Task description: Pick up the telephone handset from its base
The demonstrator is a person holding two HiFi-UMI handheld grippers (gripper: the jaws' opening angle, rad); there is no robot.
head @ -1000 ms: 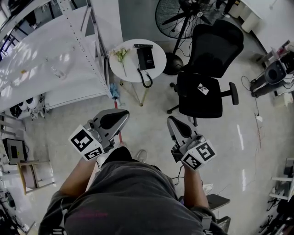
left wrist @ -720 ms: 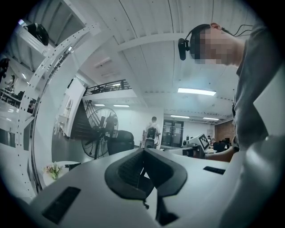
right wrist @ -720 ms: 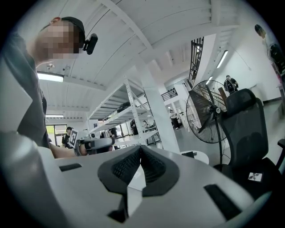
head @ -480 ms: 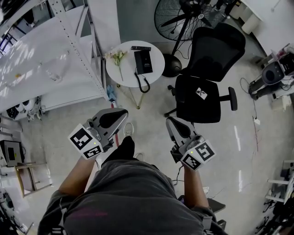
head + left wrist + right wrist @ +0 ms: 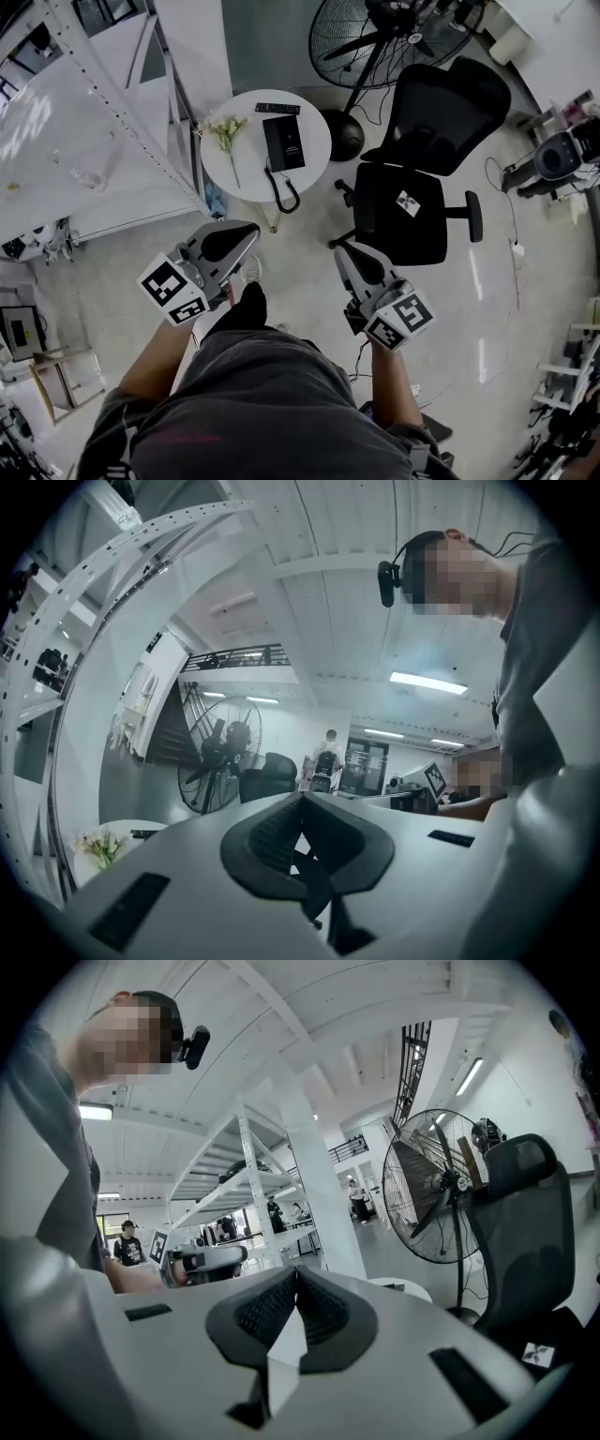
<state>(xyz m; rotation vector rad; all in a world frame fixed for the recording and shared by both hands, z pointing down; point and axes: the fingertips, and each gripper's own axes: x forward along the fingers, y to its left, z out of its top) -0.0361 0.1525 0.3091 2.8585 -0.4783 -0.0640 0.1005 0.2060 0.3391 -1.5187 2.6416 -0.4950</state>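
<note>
Handset (image 5: 275, 145) is lying on its base (image 5: 291, 141), the two showing as one black block near the middle of a round white surface (image 5: 314, 150). The cord (image 5: 281, 192) is looping over the near rim. Flowers (image 5: 225, 131) are lying on the surface to the left of the base, and a thin black bar (image 5: 278, 109) is lying beyond it. A fan (image 5: 375, 37) and a black chair (image 5: 412, 178) are standing to the right, and a white rack (image 5: 94, 141) to the left.

The head view alone is showing the telephone. The left gripper view is catching only the flowers (image 5: 98, 846) and the fan (image 5: 220, 752). The right gripper view is showing the surface's rim (image 5: 403, 1288), the fan (image 5: 441, 1185) and the chair (image 5: 525, 1232).

The left gripper (image 5: 230, 242) is holding nothing, its jaws meeting. The right gripper (image 5: 356, 262) is likewise closed and empty. Both are pointing towards the surface and hanging well apart from it, over the floor.
</note>
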